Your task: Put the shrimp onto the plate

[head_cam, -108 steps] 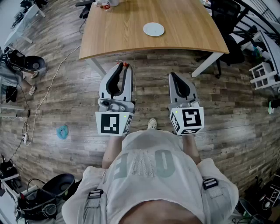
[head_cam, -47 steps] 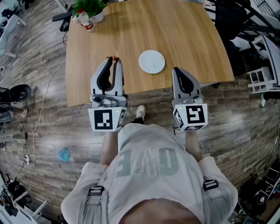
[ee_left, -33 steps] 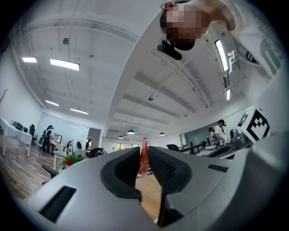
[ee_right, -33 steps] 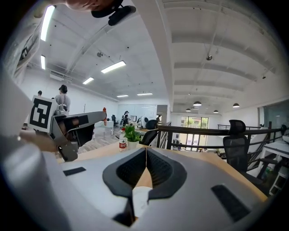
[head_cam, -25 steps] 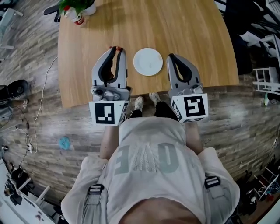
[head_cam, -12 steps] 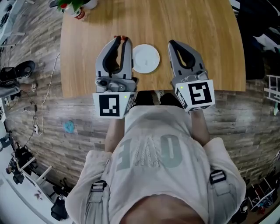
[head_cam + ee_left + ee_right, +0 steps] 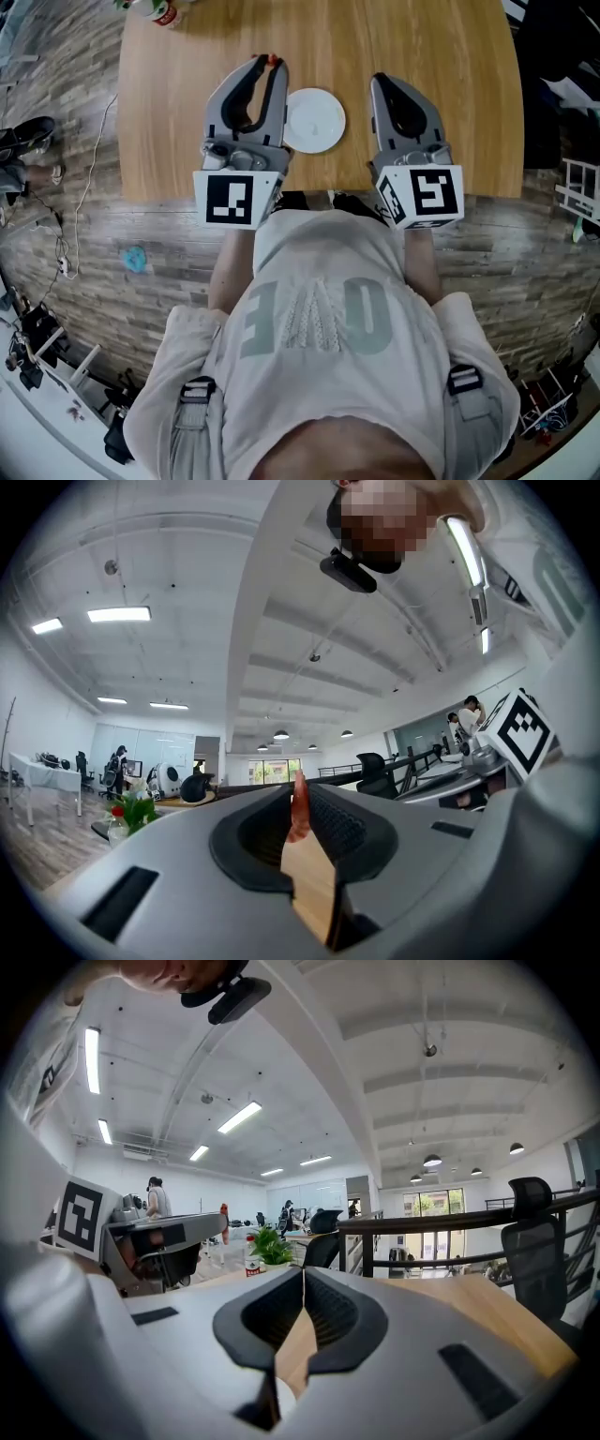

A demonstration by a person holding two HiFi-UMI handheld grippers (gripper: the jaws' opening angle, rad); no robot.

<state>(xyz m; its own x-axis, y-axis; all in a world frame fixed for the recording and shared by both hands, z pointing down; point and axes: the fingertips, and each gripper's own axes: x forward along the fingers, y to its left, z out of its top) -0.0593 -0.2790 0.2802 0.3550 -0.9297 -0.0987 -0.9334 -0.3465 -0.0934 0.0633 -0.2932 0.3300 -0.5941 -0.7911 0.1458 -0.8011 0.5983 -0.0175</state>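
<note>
Orange shrimp (image 7: 298, 810) between left tongs (image 7: 269, 62)

One wooden bench (image 7: 187, 112), one white plate (image 7: 314, 120), one shrimp (image 7: 299, 810), two handheld grippers, namely the left gripper (image 7: 269, 67) and the right gripper (image 7: 382, 82), one potted plant (image 7: 273, 1242), one red-capped bottle (image 7: 251, 1258), one small blue object (image 7: 134, 259)
</note>
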